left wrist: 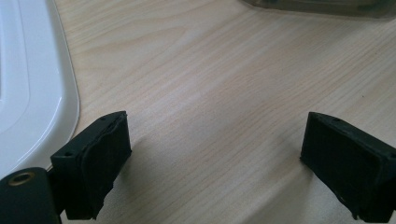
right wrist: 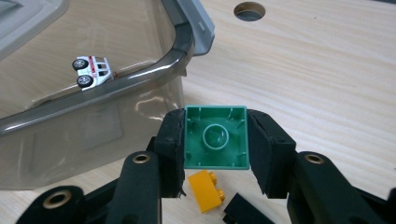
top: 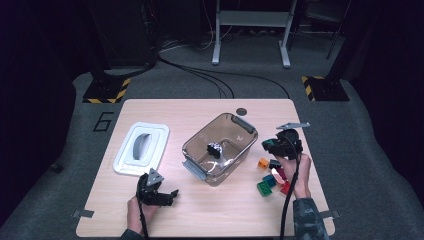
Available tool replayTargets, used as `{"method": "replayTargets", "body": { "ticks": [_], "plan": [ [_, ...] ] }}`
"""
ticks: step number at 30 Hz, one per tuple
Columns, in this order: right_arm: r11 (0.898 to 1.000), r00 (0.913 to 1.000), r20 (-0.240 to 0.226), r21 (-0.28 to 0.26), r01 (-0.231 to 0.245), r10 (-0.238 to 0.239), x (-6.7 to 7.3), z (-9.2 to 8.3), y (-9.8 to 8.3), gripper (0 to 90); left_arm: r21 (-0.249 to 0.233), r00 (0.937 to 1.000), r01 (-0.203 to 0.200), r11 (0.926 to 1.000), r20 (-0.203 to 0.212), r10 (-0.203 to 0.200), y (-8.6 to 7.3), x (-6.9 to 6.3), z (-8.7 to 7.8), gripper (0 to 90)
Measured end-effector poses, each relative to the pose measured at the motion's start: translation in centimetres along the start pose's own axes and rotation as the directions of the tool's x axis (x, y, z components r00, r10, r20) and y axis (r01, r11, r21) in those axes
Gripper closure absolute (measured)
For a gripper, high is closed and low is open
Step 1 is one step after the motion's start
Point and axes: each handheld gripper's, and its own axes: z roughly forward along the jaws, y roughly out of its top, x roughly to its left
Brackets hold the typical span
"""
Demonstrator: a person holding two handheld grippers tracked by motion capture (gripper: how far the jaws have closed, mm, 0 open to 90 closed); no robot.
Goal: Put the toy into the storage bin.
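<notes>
Work on the desk (top: 210, 210) goes from left to right. At about 8 o'clock from the desk centre lies a white lid (top: 141, 148), flat and apart from its box. Near 7 o'clock the left claw (left wrist: 215, 154) hovers low over bare wood with its jaws wide apart and nothing between them. In the centre stands the clear box (top: 220, 148), open, with a small white toy car (right wrist: 92, 70) inside. At about 3 o'clock the right claw (right wrist: 215, 140) is closed on a green brick (right wrist: 215, 136); the pads press its two opposite sides and its hollow underside faces the camera. Below it, at 4 o'clock, the other loose bricks (top: 272, 179) lie together, among them an orange brick (right wrist: 205, 190).

The step in hand seems to be carrying the green brick to the box. To do it well, the person should lift it clear of the high rim, keep the grip steady, bring it over the middle of the box and open the jaws only when it is low, so it does not bounce onto the car.

On the floor left of the desk a painted "6" can be read. The car has red marks, too small to read.
</notes>
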Motion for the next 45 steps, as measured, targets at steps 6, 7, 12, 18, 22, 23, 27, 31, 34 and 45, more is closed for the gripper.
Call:
{"method": "replayTargets", "body": {
  "ticks": [6,7,12,18,22,23,27,31,34,45],
  "plan": [
    [1.0,0.9998,0.019,-0.016,0.008,-0.008,0.1,-0.5,1.1,59.1,0.002,1.0,-0.003,1.0,0.0,0.003,0.0,0.0,0.0,8.1],
    [1.0,0.9997,0.02,-0.016,0.016,-0.016,0.1,-0.6,1.3,59.1,0.002,1.0,-0.004,1.0,0.0,0.004,0.0,0.0,0.0,8.0],
    [0.999,0.9993,0.028,-0.04,0.027,-0.025,0.2,-1.4,2.3,59.1,0.002,1.0,-0.004,1.0,0.0,0.004,0.0,0.0,0.0,8.0],
    [0.997,0.9983,0.035,-0.054,0.048,-0.046,0.7,-2.1,3.5,59.1,0.002,1.0,-0.003,1.0,0.0,0.003,0.0,0.0,0.0,8.0],
    [0.997,0.9984,0.023,-0.055,0.053,-0.052,1.3,-2.2,4.4,59.1,0.002,1.0,-0.004,1.0,0.0,0.004,0.0,0.0,0.0,8.0],
    [0.997,0.9985,0.018,-0.058,0.052,-0.051,1.5,-2.1,4.6,59.0,0.002,1.0,-0.004,1.0,0.0,0.004,0.0,0.0,0.0,8.0],
    [0.995,0.9961,0.002,-0.051,0.088,-0.088,2.5,-1.8,5.4,59.1,0.002,1.0,-0.004,1.0,0.0,0.004,0.0,0.0,0.0,8.0],
    [0.994,0.9945,-0.033,-0.043,0.098,-0.099,3.5,-1.1,6.0,59.1,0.003,1.0,-0.004,1.0,0.0,0.004,0.0,0.0,0.0,8.0],
    [0.992,0.99,-0.06,-0.035,0.125,-0.127,4.4,-0.5,6.3,59.1,0.002,1.0,-0.004,1.0,0.0,0.004,0.0,0.0,0.0,8.0],
    [0.983,0.9763,-0.118,0.019,0.185,-0.181,5.8,1.6,6.0,59.0,0.002,1.0,-0.003,1.0,0.0,0.003,0.0,0.0,0.0,8.1]
  ]
}}
